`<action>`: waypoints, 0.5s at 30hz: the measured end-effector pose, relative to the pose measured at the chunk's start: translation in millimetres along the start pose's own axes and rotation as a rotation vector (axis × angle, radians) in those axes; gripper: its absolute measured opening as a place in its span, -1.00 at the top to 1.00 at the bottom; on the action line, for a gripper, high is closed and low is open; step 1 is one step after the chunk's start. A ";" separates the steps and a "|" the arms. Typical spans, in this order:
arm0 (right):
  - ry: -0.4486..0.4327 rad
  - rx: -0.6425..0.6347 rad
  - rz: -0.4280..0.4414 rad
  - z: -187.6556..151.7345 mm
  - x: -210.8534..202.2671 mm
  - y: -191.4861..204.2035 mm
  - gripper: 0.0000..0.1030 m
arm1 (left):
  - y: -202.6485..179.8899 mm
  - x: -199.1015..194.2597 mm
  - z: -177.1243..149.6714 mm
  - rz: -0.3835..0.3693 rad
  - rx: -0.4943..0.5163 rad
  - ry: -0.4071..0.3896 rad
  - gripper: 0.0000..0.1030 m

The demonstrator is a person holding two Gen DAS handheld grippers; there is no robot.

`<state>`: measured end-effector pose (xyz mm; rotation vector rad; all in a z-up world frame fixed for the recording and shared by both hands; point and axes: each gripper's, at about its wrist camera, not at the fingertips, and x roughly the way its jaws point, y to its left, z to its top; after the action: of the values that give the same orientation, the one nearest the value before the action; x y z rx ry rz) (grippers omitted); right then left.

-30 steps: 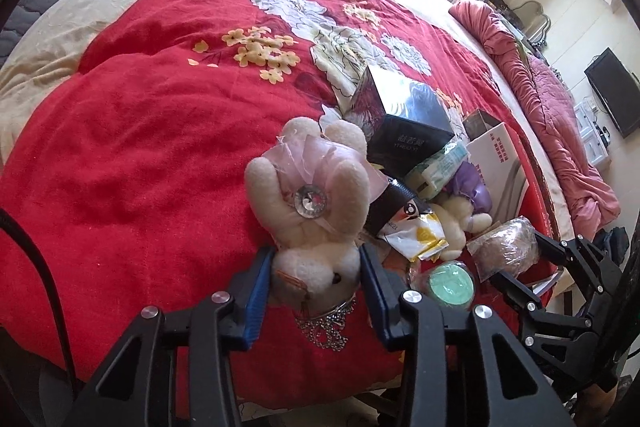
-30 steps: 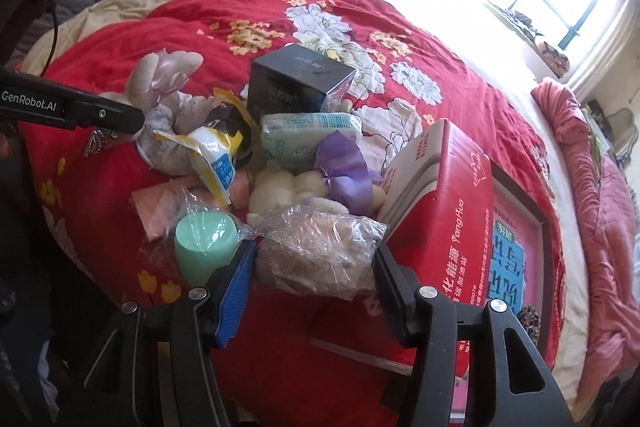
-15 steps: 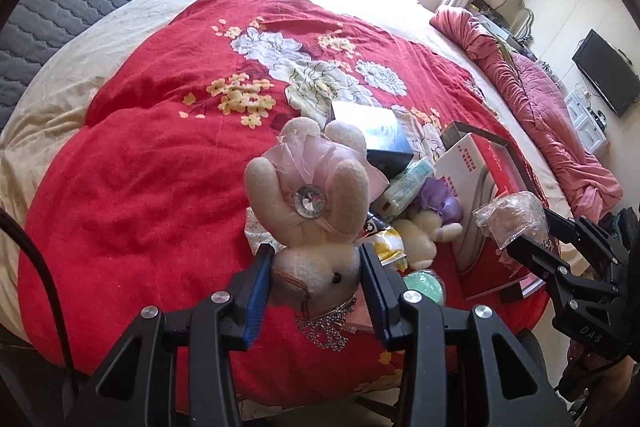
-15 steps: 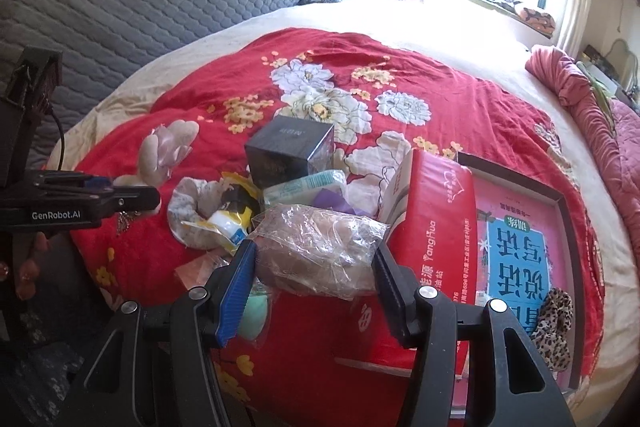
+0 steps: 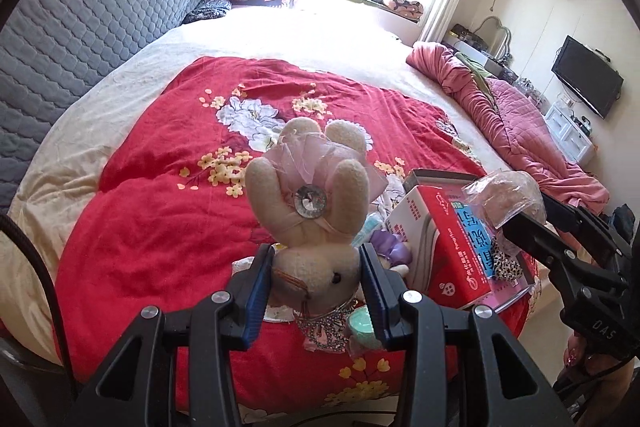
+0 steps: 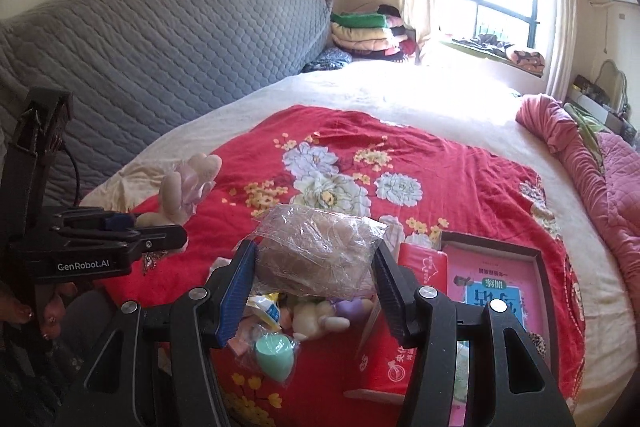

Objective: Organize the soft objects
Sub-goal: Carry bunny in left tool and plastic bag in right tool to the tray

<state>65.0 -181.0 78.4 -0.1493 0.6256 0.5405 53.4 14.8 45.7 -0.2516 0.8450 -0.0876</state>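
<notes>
The left gripper (image 5: 316, 277) was clamped on the head of the bunny (image 5: 308, 211), with its ears pointing up and away, and the toy was lifted above the near edge of the bed (image 5: 280, 39). The right gripper (image 6: 314, 267) was clamped on the bag (image 6: 316, 247), a crinkled clear wrap with something brownish and soft inside, also held in the air above the near edge.

Under them, on the red quilt (image 5: 160, 211), lay a small heap: a green sponge (image 6: 274, 353), a purple toy (image 6: 352, 309), some packets, and to the right the red box (image 5: 448, 239).

I think the bag could slip, because the film is smooth and the pads seemed to press mostly on wrap. The bunny could swing or drop, since only its head was held and a beaded chain hung below. The two loads could also knock each other if brought together.

Only the right view showed the heap clearly and the left gripper from the side; the left view hid most of the heap behind the bunny, but it showed the bag's far side and the leopard cloth (image 5: 502, 263) on the box.
</notes>
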 end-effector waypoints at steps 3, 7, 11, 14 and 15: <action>-0.028 0.011 -0.008 5.1 -13.4 -4.1 -0.14 | -11.7 -7.5 5.4 -0.005 0.017 -0.015 0.17; -0.064 0.023 -0.026 9.6 -31.3 -13.0 -0.14 | -25.6 -17.2 13.3 -0.001 0.037 -0.039 0.17; -0.099 0.041 -0.043 13.6 -50.0 -23.5 -0.14 | -42.8 -25.5 19.1 0.002 0.065 -0.058 0.17; -0.121 0.055 -0.058 13.3 -62.0 -32.1 -0.14 | -55.7 -30.5 22.9 0.004 0.089 -0.068 0.17; -0.126 0.060 -0.064 13.4 -65.6 -34.9 -0.14 | -59.1 -31.7 23.5 0.005 0.095 -0.070 0.17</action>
<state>45.8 -235.4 127.2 -0.0775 0.5116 0.4653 51.4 -32.4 98.8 -0.1621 0.7697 -0.1129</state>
